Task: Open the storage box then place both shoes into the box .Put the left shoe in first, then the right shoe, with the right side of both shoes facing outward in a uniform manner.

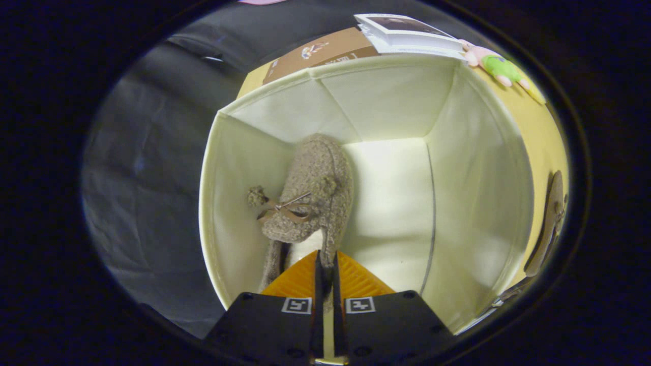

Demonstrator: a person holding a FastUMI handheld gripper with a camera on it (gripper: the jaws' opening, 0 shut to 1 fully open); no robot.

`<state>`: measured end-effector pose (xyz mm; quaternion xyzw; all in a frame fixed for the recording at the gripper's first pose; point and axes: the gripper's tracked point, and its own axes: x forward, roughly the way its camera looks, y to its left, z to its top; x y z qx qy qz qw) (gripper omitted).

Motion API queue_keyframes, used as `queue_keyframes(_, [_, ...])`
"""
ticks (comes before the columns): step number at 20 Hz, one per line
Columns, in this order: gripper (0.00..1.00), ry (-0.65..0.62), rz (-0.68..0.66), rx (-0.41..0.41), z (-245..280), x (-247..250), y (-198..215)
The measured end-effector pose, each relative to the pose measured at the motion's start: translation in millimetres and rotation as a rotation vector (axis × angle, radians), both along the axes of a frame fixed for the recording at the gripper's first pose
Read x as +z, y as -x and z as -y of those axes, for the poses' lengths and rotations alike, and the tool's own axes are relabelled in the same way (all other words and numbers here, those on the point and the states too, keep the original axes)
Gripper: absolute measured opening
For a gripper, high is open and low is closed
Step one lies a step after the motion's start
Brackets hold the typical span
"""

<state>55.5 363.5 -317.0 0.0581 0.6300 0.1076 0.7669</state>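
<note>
My gripper [325, 264] is down inside the open storage box [239, 152], fingers nearly pressed together, pinching the rear edge of the fuzzy shoe [318, 188]. Both fingers press on the thin collar of it, only a narrow slit left between them.

The shoe is a taupe, woolly slipper-type shoe with a small bow [285, 208] and a pompom [258, 195] on the side facing the box's left wall. It hangs toe-down, toe pointing at the box floor, heel end up at my fingers. It sits in the left half of the box, close to the left wall, toe near the back-left corner of the floor. I can't tell whether the toe is touching the floor or just above it. Pale lining shows at the shoe opening just ahead of my fingertips.

Box is cream fabric, square, walls upright, right half of its floor bare and brightly lit.

Outside the box, on the yellow tabletop [539, 132]: the second shoe [552, 223], same taupe colour, lies just beside the box's right wall. Beyond the far wall there's a brown cardboard box [325, 53] and a white booklet [407, 33] partly over it. A small pink-and-green toy [496, 66] lies near the far right corner of the storage box.
</note>
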Motion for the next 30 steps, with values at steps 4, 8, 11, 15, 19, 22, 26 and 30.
queue_keyframes(4, [0.36,-0.115,-0.037,0.013,-10.9,23.8,6.4])
queue_keyframes(8, [0.62,-0.165,-0.033,0.038,1.3,56.5,11.9])
queue_keyframes(11, [0.81,-0.244,-0.034,0.041,7.0,89.6,19.1])
queue_keyframes(15, [1.00,-0.276,-0.013,0.093,37.3,132.2,26.4])
queue_keyframes(19, [1.00,-0.270,0.018,0.117,87.5,171.1,31.0])
queue_keyframes(22, [1.00,-0.211,0.058,0.157,138.5,189.6,34.8])
queue_keyframes(26, [1.00,-0.146,0.137,0.171,209.1,211.5,37.2])
queue_keyframes(30, [1.00,-0.070,0.194,0.158,279.7,212.8,37.9])
